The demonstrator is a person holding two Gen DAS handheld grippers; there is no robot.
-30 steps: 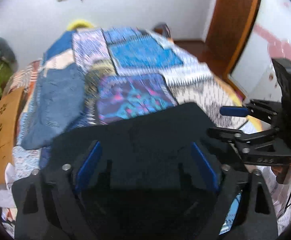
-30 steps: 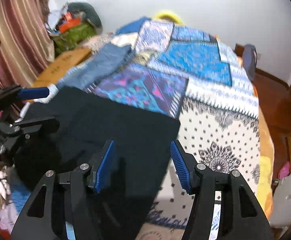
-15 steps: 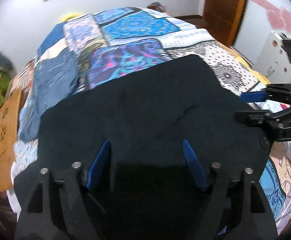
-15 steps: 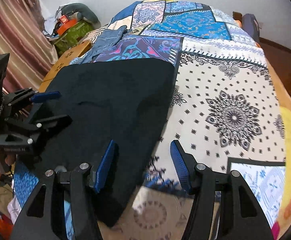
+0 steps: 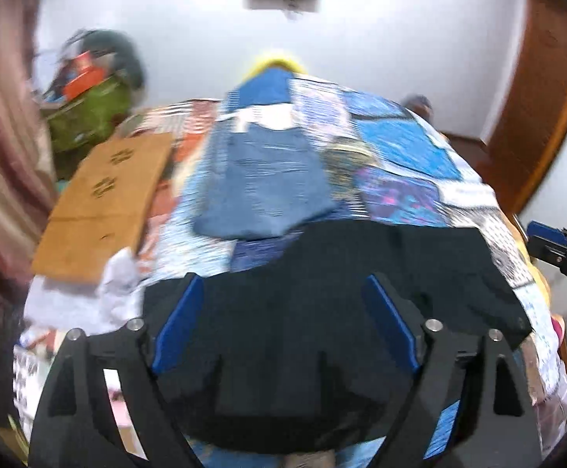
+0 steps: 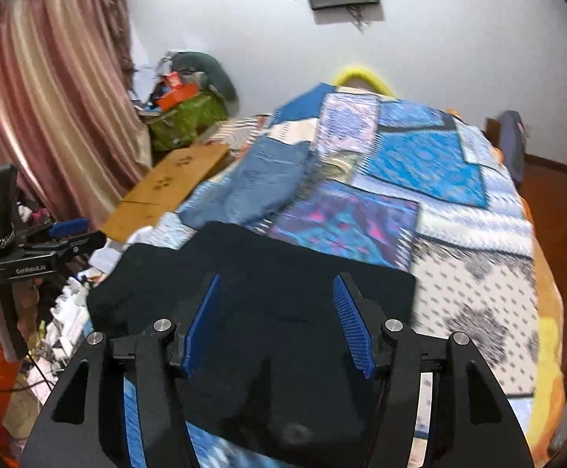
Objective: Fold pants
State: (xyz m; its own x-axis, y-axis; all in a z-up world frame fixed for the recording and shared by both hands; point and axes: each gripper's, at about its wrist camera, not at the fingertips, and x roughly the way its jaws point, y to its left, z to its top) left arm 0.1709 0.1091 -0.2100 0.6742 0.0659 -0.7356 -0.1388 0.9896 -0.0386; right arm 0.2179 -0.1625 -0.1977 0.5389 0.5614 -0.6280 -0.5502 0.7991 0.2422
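Dark navy pants (image 5: 361,273) lie folded flat on the near end of the patchwork bedspread; they also show in the right wrist view (image 6: 283,296). My left gripper (image 5: 283,304) is open and empty above the pants' near part. My right gripper (image 6: 277,312) is open and empty above the pants too. The right gripper also shows at the right edge of the left wrist view (image 5: 556,245). The left gripper also shows at the left of the right wrist view (image 6: 73,234), off the bed's edge.
Folded blue jeans (image 6: 260,183) lie on the patchwork bedspread (image 6: 431,163) beyond the dark pants. A wooden board (image 6: 166,191) and piled clutter (image 6: 182,113) stand at the bed's left. A curtain (image 6: 49,97) hangs left, a wooden door (image 5: 536,97) stands right.
Both grippers have lifted and tilted up from the pants; the views now look along the bed to the far wall. The left view has swung left. The pants lie still.
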